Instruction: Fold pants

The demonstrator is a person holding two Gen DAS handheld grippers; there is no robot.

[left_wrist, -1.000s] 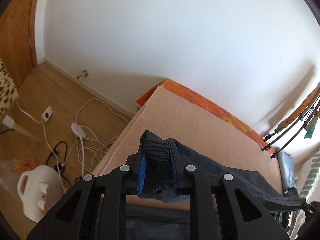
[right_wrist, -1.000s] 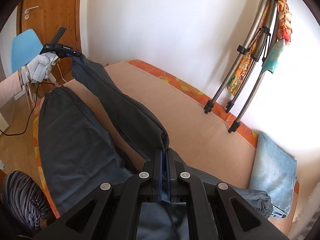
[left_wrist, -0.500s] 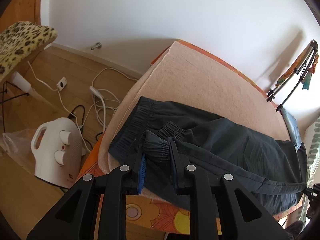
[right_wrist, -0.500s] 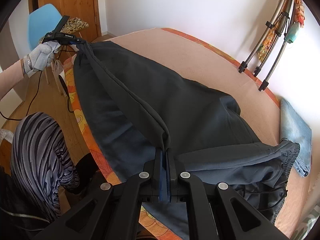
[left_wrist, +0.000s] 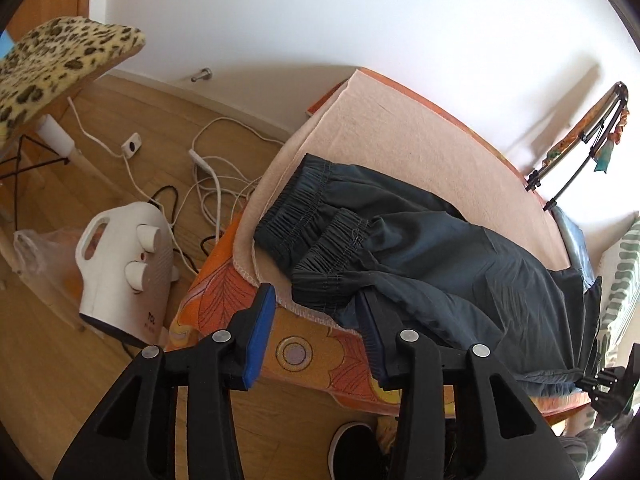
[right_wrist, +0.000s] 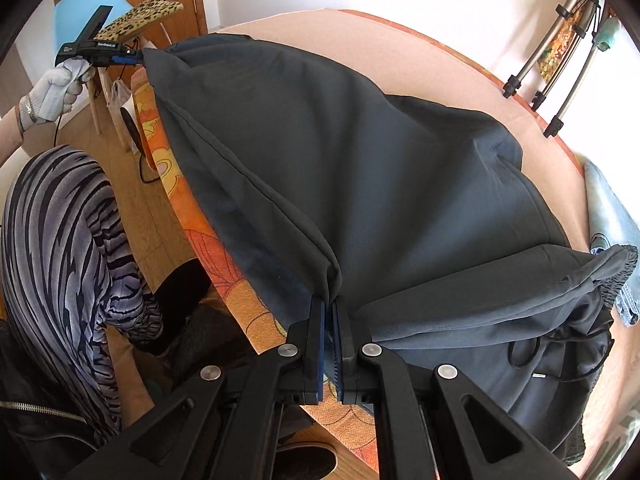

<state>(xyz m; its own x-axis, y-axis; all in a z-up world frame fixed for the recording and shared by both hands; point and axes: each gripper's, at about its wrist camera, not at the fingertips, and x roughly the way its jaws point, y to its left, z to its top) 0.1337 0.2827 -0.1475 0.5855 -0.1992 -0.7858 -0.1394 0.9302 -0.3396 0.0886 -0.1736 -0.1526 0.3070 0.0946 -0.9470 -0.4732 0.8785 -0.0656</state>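
- Wood floor with a white heater (left_wrist: 128,272) and cables at left; bed (left_wrist: 400,128) under a peach blanket against a white wall.
- Dark pants (left_wrist: 460,256) lie across the bed, both elastic cuffs (left_wrist: 316,236) at the near left corner, one leg over the other.
- Risk: cuffs sit close to the edge; a snag while the left side backs off could drag the top leg out of line or off the bed.
- Left gripper (left_wrist: 316,328): jaws opening, partly apart, nothing pinched; right pad touches the cloth edge.
- Right gripper (right_wrist: 329,344): jaws clamped almost fully on a fabric fold near the waistband (right_wrist: 616,276); tugging now would rumple the fold.
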